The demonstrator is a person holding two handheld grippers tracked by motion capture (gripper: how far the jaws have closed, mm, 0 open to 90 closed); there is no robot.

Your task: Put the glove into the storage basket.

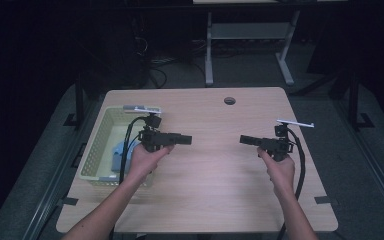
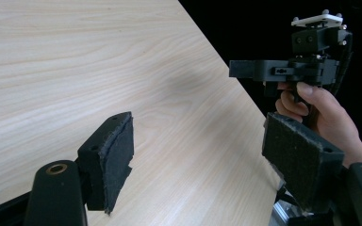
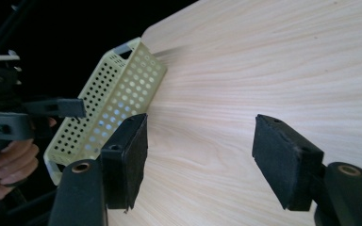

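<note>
Nearest the camera in the high view, two bare forearms rise from the six o'clock edge of the pale wooden table (image 1: 215, 200), each hand wrapped round a black pistol-grip tool. The left gripper (image 1: 187, 139) sits at about nine o'clock of the tabletop's centre and the right gripper (image 1: 244, 139) at about three o'clock, both held level and pointed at each other across a bare strip of wood, probably a ready stance, since neither reaches for anything. In the left gripper view the left gripper's (image 2: 198, 155) padded jaws stand spread wide with only tabletop between them; in the right gripper view the right gripper (image 3: 200, 155) is likewise spread and carries nothing.

Just behind the left hand, at the nine o'clock edge, rests the pale yellow perforated plastic basket (image 1: 94, 150), holding a light blue folded thing (image 1: 121, 152) that cannot be identified. Its long wall (image 3: 122, 94) runs near the table's rim, leaving little room on that side.

The centre and the three o'clock half lie open for moving. Toward twelve o'clock sits a small round cable hole (image 1: 229, 100); beyond it, a white desk frame (image 1: 250, 45) on dark floor.
</note>
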